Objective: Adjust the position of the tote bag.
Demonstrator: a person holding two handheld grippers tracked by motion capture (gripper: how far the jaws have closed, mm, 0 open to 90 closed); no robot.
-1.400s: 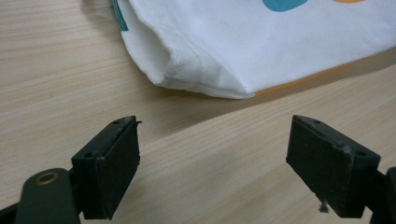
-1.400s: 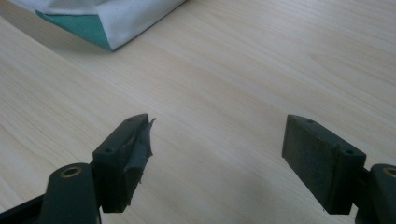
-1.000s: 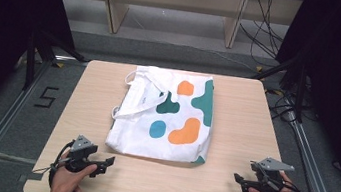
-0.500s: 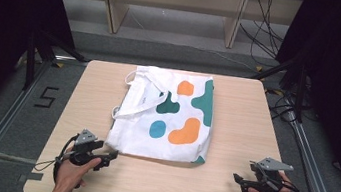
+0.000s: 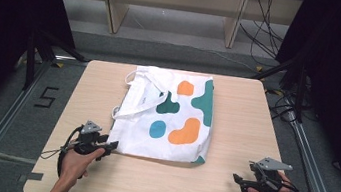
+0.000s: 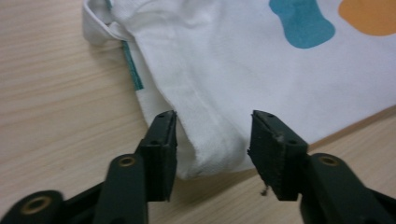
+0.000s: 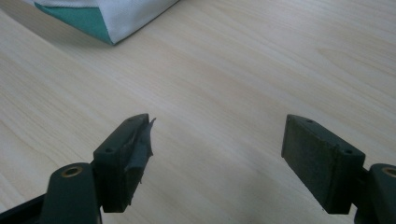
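Note:
A white tote bag (image 5: 170, 116) with teal, blue and orange blobs lies flat on the wooden table (image 5: 242, 111), its handles at the left. My left gripper (image 5: 112, 144) is at the bag's near left corner. In the left gripper view that corner (image 6: 210, 149) lies between the jaws of the left gripper (image 6: 212, 140). The jaws have just been closing and stand half apart, with no visible pinch on the cloth. My right gripper (image 5: 240, 179) rests open on the near right of the table, in a hand. The right gripper (image 7: 217, 140) has bare wood between its jaws, and the bag's teal corner (image 7: 88, 16) lies far ahead.
Bare tabletop runs along the near edge between the two hands and to the right of the bag. Wooden shelf legs (image 5: 114, 12) and loose cables (image 5: 268, 34) are on the floor beyond the far edge. Metal rails (image 5: 2, 128) flank the table.
My left gripper has slid right along the near edge to the bag's near left corner, and its jaws have narrowed around it. The right gripper has stayed put.

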